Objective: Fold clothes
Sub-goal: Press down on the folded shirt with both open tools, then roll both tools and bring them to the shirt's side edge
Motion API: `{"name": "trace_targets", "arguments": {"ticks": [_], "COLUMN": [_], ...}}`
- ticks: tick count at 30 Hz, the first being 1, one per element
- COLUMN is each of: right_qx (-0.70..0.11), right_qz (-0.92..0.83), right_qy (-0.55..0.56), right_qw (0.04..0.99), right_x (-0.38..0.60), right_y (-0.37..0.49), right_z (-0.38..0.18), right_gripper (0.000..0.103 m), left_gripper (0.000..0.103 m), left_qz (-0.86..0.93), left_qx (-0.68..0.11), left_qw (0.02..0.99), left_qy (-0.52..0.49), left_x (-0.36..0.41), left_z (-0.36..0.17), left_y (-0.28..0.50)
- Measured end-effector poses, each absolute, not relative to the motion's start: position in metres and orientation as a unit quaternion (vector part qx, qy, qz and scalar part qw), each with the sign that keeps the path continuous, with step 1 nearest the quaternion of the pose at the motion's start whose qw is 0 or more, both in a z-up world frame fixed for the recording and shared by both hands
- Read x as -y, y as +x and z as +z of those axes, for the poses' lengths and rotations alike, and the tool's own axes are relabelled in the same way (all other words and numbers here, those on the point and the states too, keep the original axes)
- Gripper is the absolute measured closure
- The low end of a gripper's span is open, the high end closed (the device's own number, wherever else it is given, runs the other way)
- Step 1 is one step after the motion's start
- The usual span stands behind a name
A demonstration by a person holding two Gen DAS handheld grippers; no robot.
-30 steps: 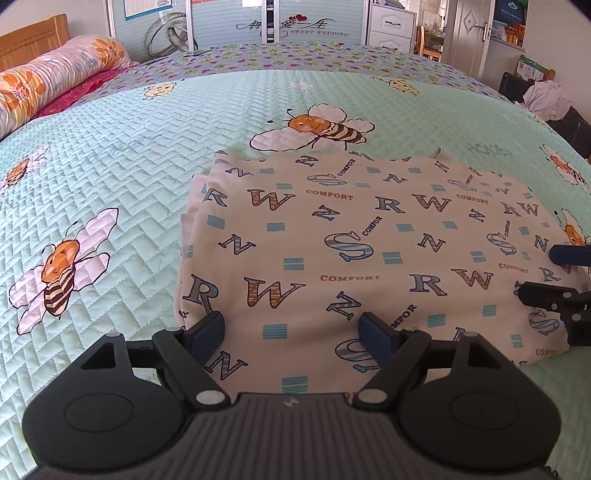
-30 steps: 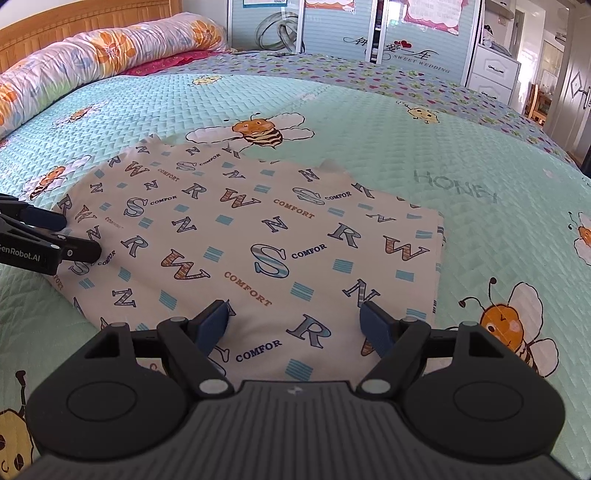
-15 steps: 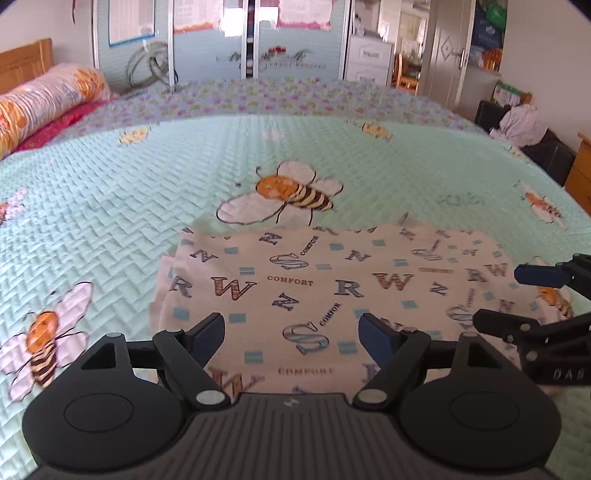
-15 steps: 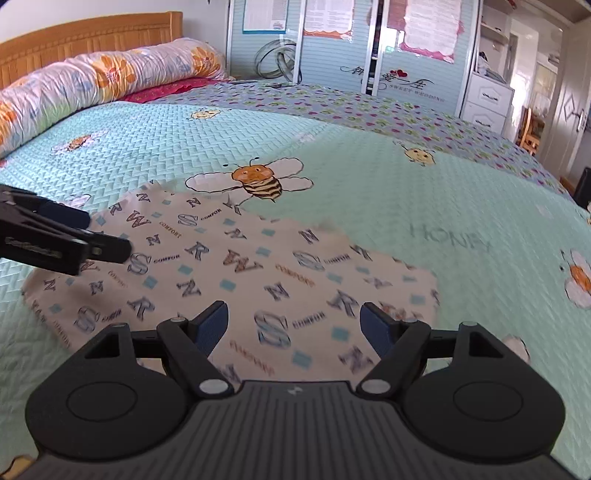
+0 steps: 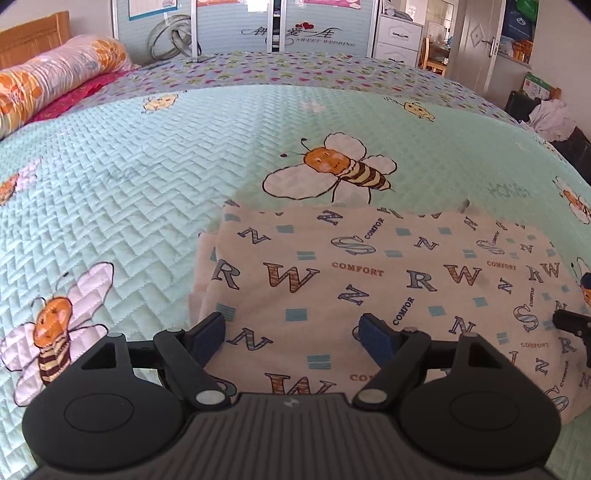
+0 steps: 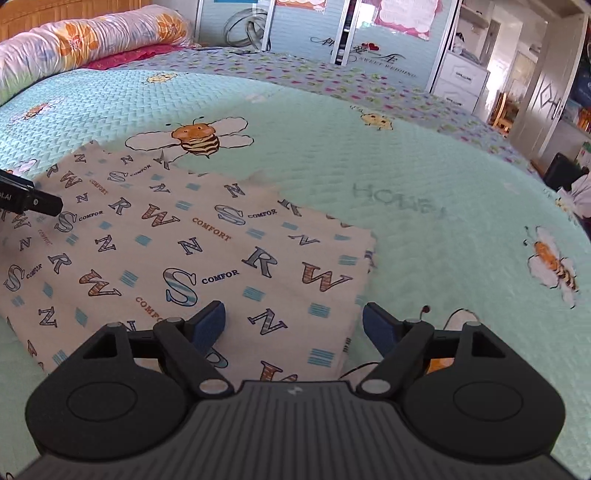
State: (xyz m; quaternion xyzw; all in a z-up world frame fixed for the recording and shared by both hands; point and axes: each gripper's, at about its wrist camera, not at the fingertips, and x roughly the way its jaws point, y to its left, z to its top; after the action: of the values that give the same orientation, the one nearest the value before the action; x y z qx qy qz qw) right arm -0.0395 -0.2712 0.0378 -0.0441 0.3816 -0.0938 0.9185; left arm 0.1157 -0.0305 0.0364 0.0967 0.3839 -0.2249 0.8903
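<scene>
The left gripper (image 5: 293, 334) has its two blue pads (image 5: 208, 332) wide apart, and nothing is clamped between them. It hangs over the near left part of the folded cloth (image 5: 369, 295), and I cannot tell if the pads touch the fabric. The right gripper (image 6: 293, 326) also stands wide, and its jaws are opening a little more. Only cloth lies under the gap, not pinched. Its left pad (image 6: 210, 325) is over the cloth and its right pad is over the bedspread, just past the cloth's right edge.

The folded cloth is cream with printed letters and the word COMFORT. It lies flat as a rectangle on the green quilted bedspread (image 5: 147, 177), just below a large printed bee (image 5: 332, 170). Its layered edges show on the left side. In the right wrist view the tip of the left gripper enters from the left, above the cloth's far left part.

Further away, a floral pillow (image 6: 92, 40) lies along the wooden headboard, and wardrobe doors (image 5: 295, 26) stand behind the bed.
</scene>
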Motion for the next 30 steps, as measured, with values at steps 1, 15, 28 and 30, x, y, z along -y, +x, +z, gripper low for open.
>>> {"name": "trace_targets", "arguments": {"ticks": [1,15,28,30], "right_qx": [-0.378,-0.390,-0.349,-0.381], "right_qz": [-0.088,-0.059,-0.038,-0.025], "right_qy": [-0.041,0.003,0.012,0.000], "right_qw": [0.921,0.919,0.936,0.924], "right_x": [0.270,0.273,0.266,0.255], "right_y": [-0.040,0.029,0.037,0.063], "right_z": [0.040,0.018,0.044,0.028], "right_gripper": [0.022,0.021,0.021,0.021], "left_gripper": [0.020,0.018,0.019,0.017], "left_qz": [-0.226,-0.234,-0.228,-0.233], "left_qx": [-0.379,-0.395,-0.393,-0.391], "left_qw": [0.892,0.878,0.884,0.883], "left_qy": [0.100,0.132,0.109,0.120], "left_x": [0.033,0.082,0.083,0.082], "left_z": [0.040,0.019,0.021,0.012], "left_y": [0.114,0.165,0.200,0.203]}}
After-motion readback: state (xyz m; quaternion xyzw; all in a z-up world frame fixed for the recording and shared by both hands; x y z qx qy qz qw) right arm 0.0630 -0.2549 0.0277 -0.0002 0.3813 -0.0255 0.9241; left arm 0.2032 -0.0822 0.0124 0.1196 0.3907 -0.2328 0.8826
